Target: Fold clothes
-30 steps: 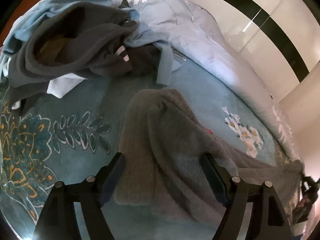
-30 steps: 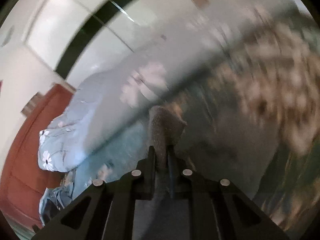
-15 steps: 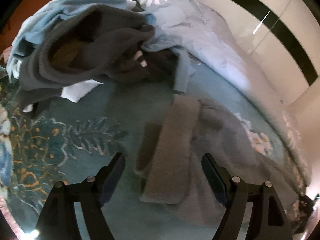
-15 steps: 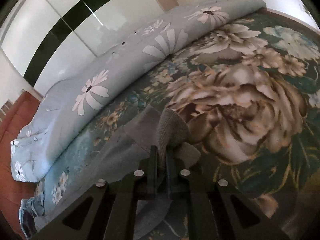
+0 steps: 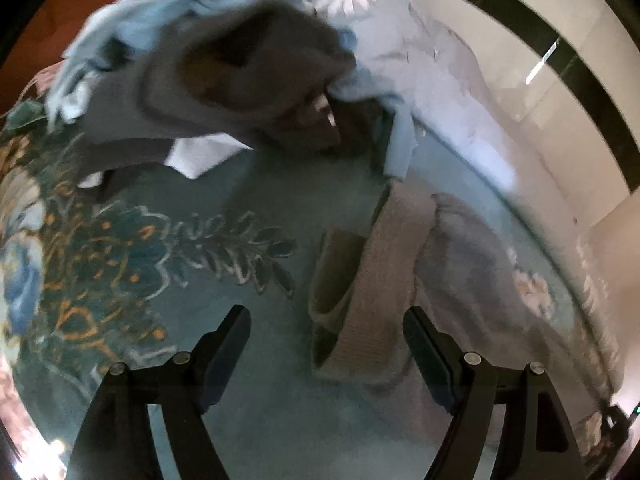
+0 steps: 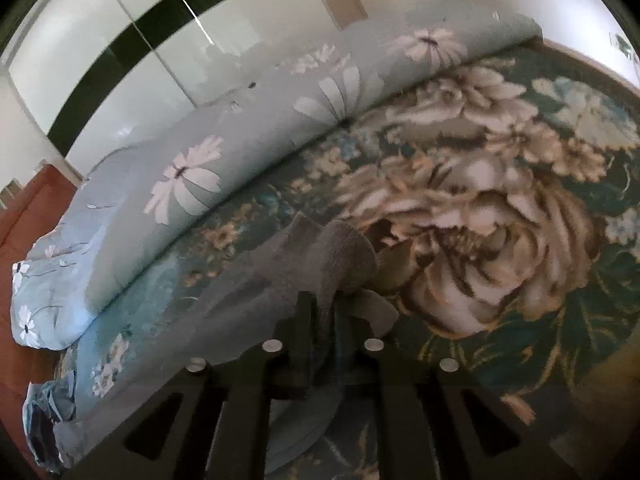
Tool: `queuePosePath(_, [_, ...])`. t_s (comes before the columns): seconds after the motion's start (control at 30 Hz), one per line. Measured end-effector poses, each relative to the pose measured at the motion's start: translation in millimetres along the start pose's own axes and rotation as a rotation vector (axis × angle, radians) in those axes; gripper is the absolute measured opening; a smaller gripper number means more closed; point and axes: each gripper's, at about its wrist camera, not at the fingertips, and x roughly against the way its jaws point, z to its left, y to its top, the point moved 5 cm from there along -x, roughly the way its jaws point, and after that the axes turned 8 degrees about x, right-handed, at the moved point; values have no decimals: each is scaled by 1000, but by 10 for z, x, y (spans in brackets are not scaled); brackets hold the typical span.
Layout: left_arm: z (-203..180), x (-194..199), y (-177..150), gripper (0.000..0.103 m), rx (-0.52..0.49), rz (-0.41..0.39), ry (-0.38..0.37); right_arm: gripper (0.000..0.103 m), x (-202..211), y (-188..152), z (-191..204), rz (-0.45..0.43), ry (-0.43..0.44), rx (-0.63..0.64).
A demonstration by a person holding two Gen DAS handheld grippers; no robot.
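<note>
Right tool (image 6: pixel 322 316) pinches gray sweater (image 6: pixel 336 256), left tool (image 5: pixel 326 344) wide; fold barely begun, pile (image 5: pixel 224 80) at 11 o'clock untouched.

Bed (image 6: pixel 500 288) spread with a dark teal blanket patterned in large cream flowers, pale blue daisy-print duvet (image 6: pixel 256 136) rolled along its far edge, glossy white wardrobe doors (image 6: pixel 132 76) crossed by a black stripe behind, reddish-brown wooden headboard (image 6: pixel 24 224) at left

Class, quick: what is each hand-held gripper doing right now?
Left hand-held gripper: open, holding nothing.
Right hand-held gripper: shut on the grey knitted garment.
</note>
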Motion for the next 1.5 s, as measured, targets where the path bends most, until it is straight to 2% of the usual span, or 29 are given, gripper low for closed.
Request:
queuePosePath(0.03, [59, 56, -29, 82, 33, -10, -12, 33, 78, -14, 33, -17, 3, 12])
queuePosePath(0.07, [126, 88, -70, 82, 71, -12, -22, 54, 125, -38, 54, -24, 8, 19])
queuePosePath(0.1, [193, 92, -133, 82, 108, 1, -33, 61, 146, -70, 67, -23, 14, 21])
queuePosePath(0.2, [325, 61, -299, 82, 183, 57, -73, 62, 145, -146, 87, -12, 47, 8])
queuePosePath(0.3, [348, 21, -434, 82, 182, 85, -73, 62, 81, -193, 93, 2, 94, -22])
queuePosePath(0.43, [283, 24, -529, 82, 143, 83, -54, 62, -67, -196, 104, 19, 79, -45])
queuePosePath(0.53, [283, 61, -550, 82, 147, 101, -81, 62, -169, -183, 50, 23, 59, -93])
queuePosePath(0.6, [263, 53, -565, 82, 152, 106, -93, 58, -214, -163, -35, 13, 68, -159])
queuePosePath(0.63, [257, 49, -575, 82, 153, 103, -94, 37, -234, -152, -68, 13, 65, -184])
queuePosePath(0.67, [248, 41, -581, 82, 155, 103, -96, 9, -246, -140, -75, 18, 65, -189])
queuePosePath(0.77, [229, 28, -591, 82, 158, 102, -101, 7, -241, -96, -35, 25, 85, -168])
queuePosePath(0.87, [215, -8, -560, 82, 158, 106, -104, 7, -13, -12, 16, -60, 52, -95])
queuePosePath(0.93, [216, -17, -546, 82, 161, 109, -105, 7, 67, 6, -32, -89, 33, -92])
queuePosePath(1.1, [181, -57, -521, 82, 161, 109, -99, 7, -212, -182, -200, 27, -11, -136])
queuePosePath(1.3, [166, -92, -480, 82, 169, 98, -109, 11, -75, -211, -151, 9, 15, -129])
queuePosePath(1.33, [161, -103, -471, 82, 176, 93, -113, 18, -30, -229, -125, 7, 8, -115])
queuePosePath(1.37, [155, -114, -462, 82, 183, 88, -116, 36, 16, -246, -100, 5, 2, -100])
queuePosePath(1.43, [144, -136, -444, 82, 196, 77, -123, 59, 58, -312, -77, 8, -16, -83])
queuePosePath(1.5, [118, -155, -425, 82, 210, 66, -138, 61, 8, -338, -90, 10, -7, -102])
